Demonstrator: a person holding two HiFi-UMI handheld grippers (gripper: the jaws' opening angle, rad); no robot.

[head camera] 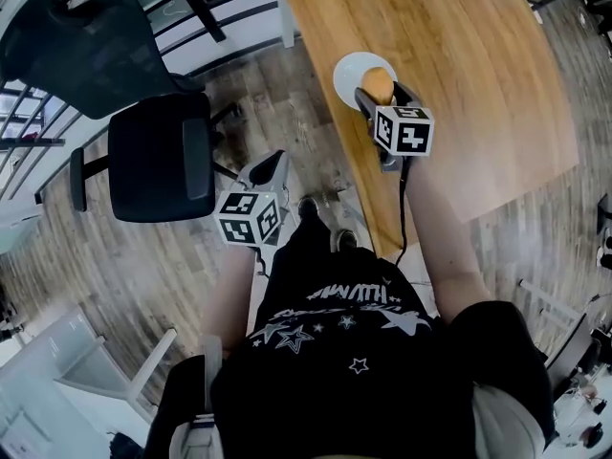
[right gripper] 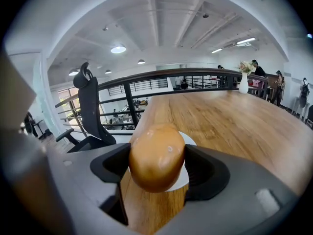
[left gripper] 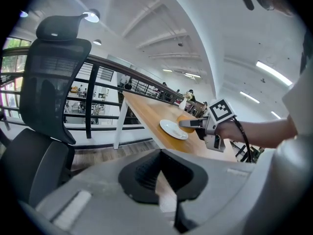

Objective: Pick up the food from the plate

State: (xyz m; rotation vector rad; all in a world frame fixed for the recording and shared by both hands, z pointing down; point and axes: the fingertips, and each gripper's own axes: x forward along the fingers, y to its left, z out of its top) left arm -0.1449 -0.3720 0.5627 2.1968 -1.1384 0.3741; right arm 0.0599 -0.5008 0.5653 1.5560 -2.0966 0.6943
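A golden-brown bread bun [right gripper: 156,163] sits squeezed between the pads of my right gripper [right gripper: 157,166], which is shut on it. The bun [head camera: 378,86] hangs just over the near edge of a small white plate [head camera: 352,69] at the wooden table's left edge. From the left gripper view, the bun [left gripper: 186,119] and the right gripper [left gripper: 191,123] sit beside the plate [left gripper: 172,129]. My left gripper [head camera: 271,168] is off the table, over the floor near the chair. Its jaws [left gripper: 164,182] look shut with nothing in them.
The long wooden table [head camera: 459,84] stretches away to the right. A black office chair [head camera: 158,156] stands on the wood floor to the left. A white vase with flowers [right gripper: 243,82] stands at the table's far end. A railing [left gripper: 98,77] runs behind the chair.
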